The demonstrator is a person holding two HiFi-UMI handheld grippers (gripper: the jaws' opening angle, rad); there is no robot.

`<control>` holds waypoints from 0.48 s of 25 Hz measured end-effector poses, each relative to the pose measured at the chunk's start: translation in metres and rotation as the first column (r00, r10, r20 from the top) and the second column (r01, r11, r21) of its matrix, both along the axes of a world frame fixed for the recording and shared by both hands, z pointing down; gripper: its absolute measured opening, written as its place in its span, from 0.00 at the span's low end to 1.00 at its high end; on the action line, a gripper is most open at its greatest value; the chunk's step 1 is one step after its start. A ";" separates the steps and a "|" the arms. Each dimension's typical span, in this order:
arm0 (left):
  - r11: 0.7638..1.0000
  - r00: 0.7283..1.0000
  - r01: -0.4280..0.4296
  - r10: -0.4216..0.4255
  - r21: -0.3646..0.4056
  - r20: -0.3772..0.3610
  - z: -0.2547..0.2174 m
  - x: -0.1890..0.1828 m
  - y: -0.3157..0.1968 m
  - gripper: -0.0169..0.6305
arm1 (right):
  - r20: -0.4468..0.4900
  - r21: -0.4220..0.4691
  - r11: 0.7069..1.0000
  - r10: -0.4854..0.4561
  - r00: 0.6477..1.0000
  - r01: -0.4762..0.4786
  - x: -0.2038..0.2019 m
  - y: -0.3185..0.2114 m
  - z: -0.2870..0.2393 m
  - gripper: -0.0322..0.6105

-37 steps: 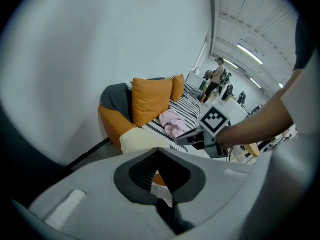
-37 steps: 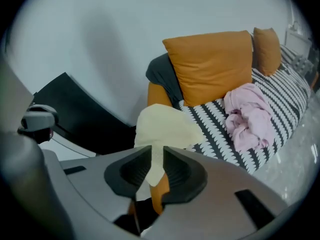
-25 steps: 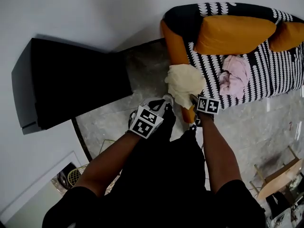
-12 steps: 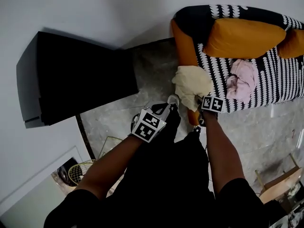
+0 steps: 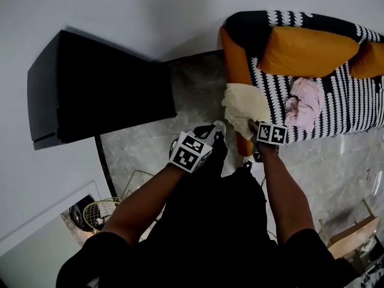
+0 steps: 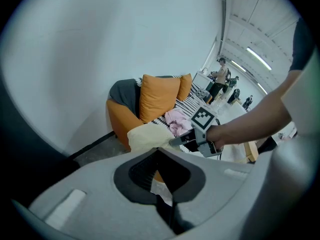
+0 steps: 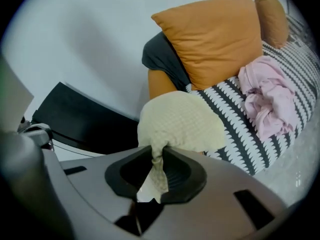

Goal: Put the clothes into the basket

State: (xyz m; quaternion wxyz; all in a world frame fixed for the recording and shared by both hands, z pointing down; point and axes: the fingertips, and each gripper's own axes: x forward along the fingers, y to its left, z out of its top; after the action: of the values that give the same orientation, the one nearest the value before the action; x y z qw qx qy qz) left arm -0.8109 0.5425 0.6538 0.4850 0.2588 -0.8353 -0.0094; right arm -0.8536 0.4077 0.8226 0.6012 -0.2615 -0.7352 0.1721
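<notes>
Right gripper: jaws have just been closing and are now nipped on a bunched fold of the cream waffle-knit garment. The fold runs down between the pads. The rest of the garment balloons just past the fingertips, over the front edge of the sofa; whether it rests on the seat can't be told.

Left gripper: jaws pressed together, nothing pinched. It sits beside the right gripper and apart from it, short of the sofa. From the head view it is just left of the right one, marker cube up.

Counts:
- Garments: 2. The cream one is in the right gripper. The pink garment lies crumpled on the striped seat, beyond and right of the right gripper's tips and apart from the cream one.
- Orange cushions: 2. The large cushion is behind the cream garment. The small cushion is further right and cut by the frame edge.
- Black cabinet: 1, far left of both grippers, against the wall.

Hard to make out:
- A yellowish wire-mesh object sits back by the person's left elbow, half hidden by a white surface. Can't tell what it is.
- A wooden frame at lower right is cut off.
- Several people are far behind the sofa in the left gripper view, too small to count surely.
</notes>
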 end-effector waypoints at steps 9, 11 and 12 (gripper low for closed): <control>0.991 0.988 0.102 -0.111 0.089 0.111 -0.060 -0.012 -0.020 0.03 | 0.210 -0.150 0.987 -0.022 0.978 0.055 -0.008 -0.004 -0.136 0.14; 0.987 0.981 0.114 -0.130 0.115 0.143 -0.080 -0.010 -0.028 0.03 | 0.246 -0.187 0.981 -0.011 0.969 0.058 -0.005 -0.009 -0.167 0.14; 0.985 0.977 0.119 -0.139 0.126 0.163 -0.090 -0.010 -0.031 0.03 | 0.271 -0.202 0.978 -0.004 0.963 0.061 -0.005 -0.013 -0.183 0.14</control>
State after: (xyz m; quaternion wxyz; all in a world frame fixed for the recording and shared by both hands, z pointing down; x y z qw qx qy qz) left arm -0.8212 0.5113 0.5642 0.3941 0.2317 -0.8868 -0.0671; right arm -0.8591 0.3951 0.6395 0.4680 -0.3562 -0.7834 0.2011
